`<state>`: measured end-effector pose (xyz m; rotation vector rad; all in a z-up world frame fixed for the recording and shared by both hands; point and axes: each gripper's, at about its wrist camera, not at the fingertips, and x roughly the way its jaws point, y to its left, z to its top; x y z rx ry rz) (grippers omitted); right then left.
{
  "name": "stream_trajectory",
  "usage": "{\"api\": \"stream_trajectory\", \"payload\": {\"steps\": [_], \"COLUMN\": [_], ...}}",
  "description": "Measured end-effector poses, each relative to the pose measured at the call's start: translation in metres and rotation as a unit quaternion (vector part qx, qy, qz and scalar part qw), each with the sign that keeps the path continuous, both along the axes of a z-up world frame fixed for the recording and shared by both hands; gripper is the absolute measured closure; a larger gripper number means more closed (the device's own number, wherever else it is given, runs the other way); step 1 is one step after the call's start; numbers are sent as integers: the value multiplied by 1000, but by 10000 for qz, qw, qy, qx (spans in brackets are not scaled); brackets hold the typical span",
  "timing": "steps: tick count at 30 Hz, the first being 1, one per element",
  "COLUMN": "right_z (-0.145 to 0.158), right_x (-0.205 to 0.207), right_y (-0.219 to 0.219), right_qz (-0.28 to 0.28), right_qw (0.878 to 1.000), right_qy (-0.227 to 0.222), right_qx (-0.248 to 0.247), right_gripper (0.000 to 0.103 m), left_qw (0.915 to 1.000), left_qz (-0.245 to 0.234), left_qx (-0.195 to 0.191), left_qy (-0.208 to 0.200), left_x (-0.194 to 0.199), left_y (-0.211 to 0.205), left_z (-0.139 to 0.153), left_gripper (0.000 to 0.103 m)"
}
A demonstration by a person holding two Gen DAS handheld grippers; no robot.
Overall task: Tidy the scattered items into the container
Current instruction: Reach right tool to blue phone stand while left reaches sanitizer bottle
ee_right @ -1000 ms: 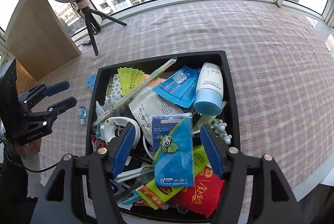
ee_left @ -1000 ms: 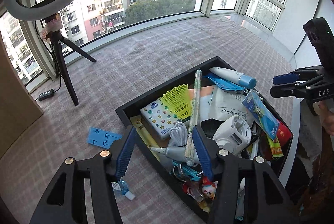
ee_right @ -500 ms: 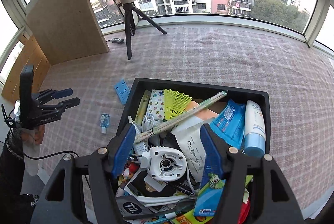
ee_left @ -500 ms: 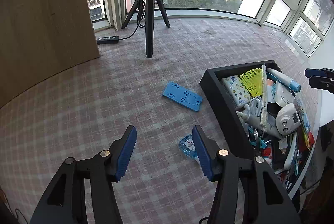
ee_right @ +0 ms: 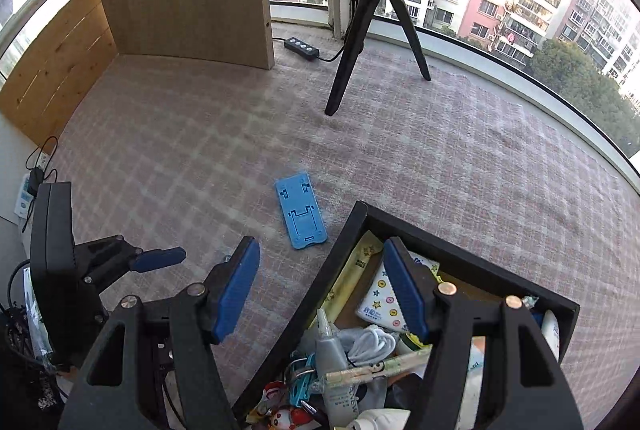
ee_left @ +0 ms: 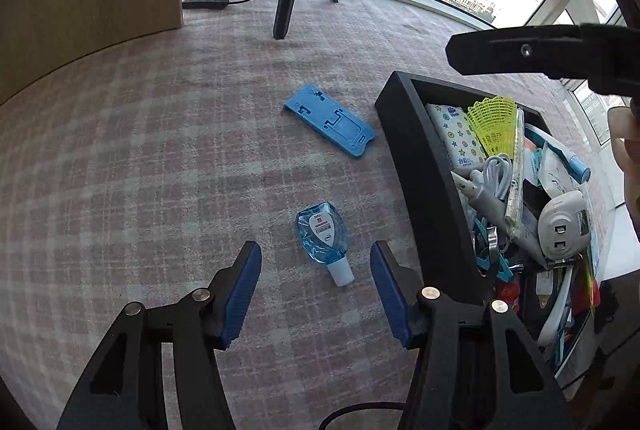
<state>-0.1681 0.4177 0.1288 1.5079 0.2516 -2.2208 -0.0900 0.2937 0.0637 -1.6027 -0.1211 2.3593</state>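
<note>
On the left, the left gripper [ee_left: 316,284] has swung away from the crowded black container [ee_left: 430,165] it hung over a second ago and now hangs, jaws wide and empty, above the checked carpet [ee_left: 160,149]. Just ahead of its fingertips, and roughly centred between them, lies a small blue bottle [ee_left: 323,238] with its white cap pointing back toward the gripper. Further ahead and slightly to the right lies a blue phone stand [ee_left: 330,119], flat on the carpet and close to the container's near wall. The container itself now sits off to this gripper's right, already heaped with items.

The right gripper [ee_right: 322,284] has also swung left since a second ago: it was centred over the container's contents and now straddles the container's corner [ee_right: 360,207], jaws wide with nothing between the pads. Its left finger is over carpet, its right finger over the packets inside. The phone stand [ee_right: 300,209] lies just ahead of it.

These shifts suggest each gripper is lining up on one of the two stray items visible outside the container: the left on the bottle, the right probably on the stand.
</note>
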Motion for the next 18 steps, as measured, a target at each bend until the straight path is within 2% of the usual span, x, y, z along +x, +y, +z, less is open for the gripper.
{"api": "stream_trajectory", "payload": {"steps": [10, 12, 15, 18], "right_z": [-50, -59, -71, -81], "right_x": [-52, -61, -70, -72], "right_y": [-40, -44, -47, -54], "right_qz": [212, 255, 274, 366], "right_qw": [9985, 9977, 9961, 9949], "right_qy": [-493, -617, -830, -912], "right_qx": [126, 128, 133, 231], "right_gripper": [40, 40, 40, 40], "left_qw": [9986, 9979, 9965, 9961], "left_qz": [495, 563, 446, 368], "left_qx": [-170, -264, -617, -716], "left_qy": [82, 152, 343, 370], "left_x": [-4, -6, -5, -4], "left_y": [15, 17, 25, 23], "left_z": [-19, -24, -28, -28], "left_gripper": [51, 60, 64, 72]}}
